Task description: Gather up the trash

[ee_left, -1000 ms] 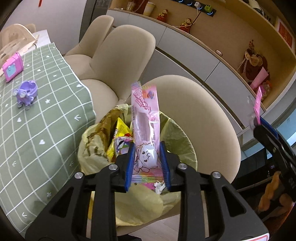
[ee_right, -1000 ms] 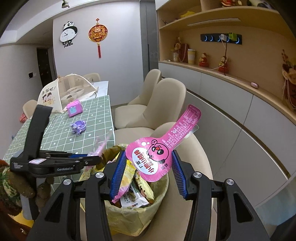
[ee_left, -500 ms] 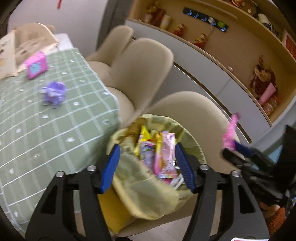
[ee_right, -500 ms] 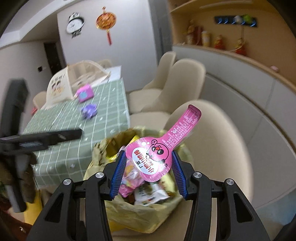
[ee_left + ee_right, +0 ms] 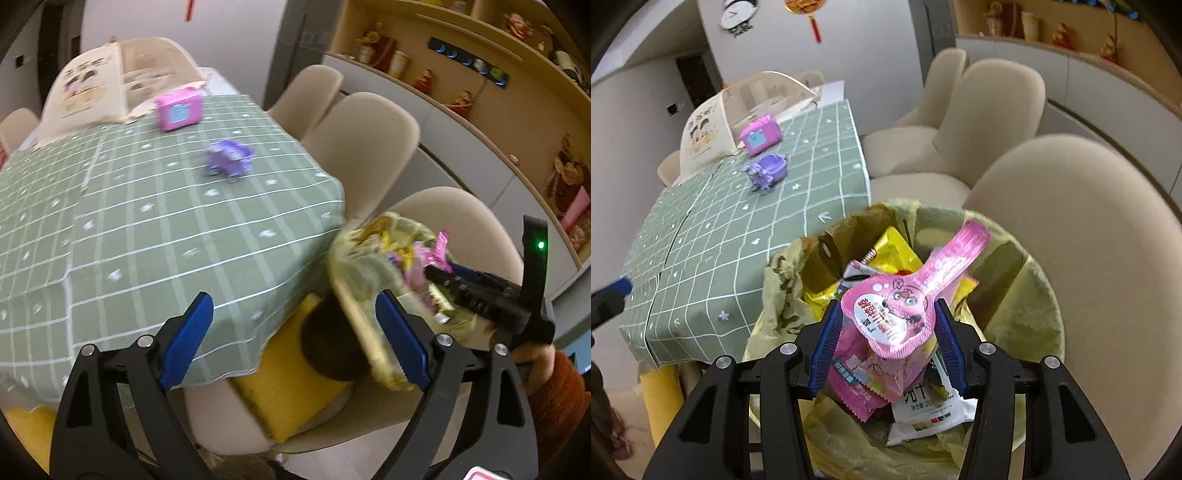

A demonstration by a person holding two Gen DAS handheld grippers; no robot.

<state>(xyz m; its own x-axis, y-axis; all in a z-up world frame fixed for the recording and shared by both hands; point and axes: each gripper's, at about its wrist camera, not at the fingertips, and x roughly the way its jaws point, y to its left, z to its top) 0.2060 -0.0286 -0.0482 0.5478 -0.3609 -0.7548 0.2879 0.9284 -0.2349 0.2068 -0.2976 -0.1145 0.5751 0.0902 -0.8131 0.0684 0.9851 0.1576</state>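
Note:
A bin lined with a yellow-green bag [image 5: 1039, 280] stands on a beige chair and holds several snack wrappers. My right gripper [image 5: 888, 334] is shut on a pink spoon-shaped wrapper [image 5: 905, 302] and holds it low over the bin's opening. A pink packet [image 5: 860, 373] lies among the wrappers below it. My left gripper [image 5: 295, 339] is open and empty, to the left of the bin [image 5: 354, 258], over the table's edge. The right gripper [image 5: 447, 269] shows there, over the bin.
A table with a green checked cloth [image 5: 129, 229] holds a purple toy [image 5: 229, 160], a pink toy box [image 5: 179, 110] and a mesh food cover [image 5: 107, 85]. Beige chairs [image 5: 993, 110] stand along the table. A sideboard with ornaments [image 5: 461, 99] runs behind.
My left gripper let its pink packet fall into the bin, opened and swung left toward the table. My right gripper came down over the bin with its wrapper.

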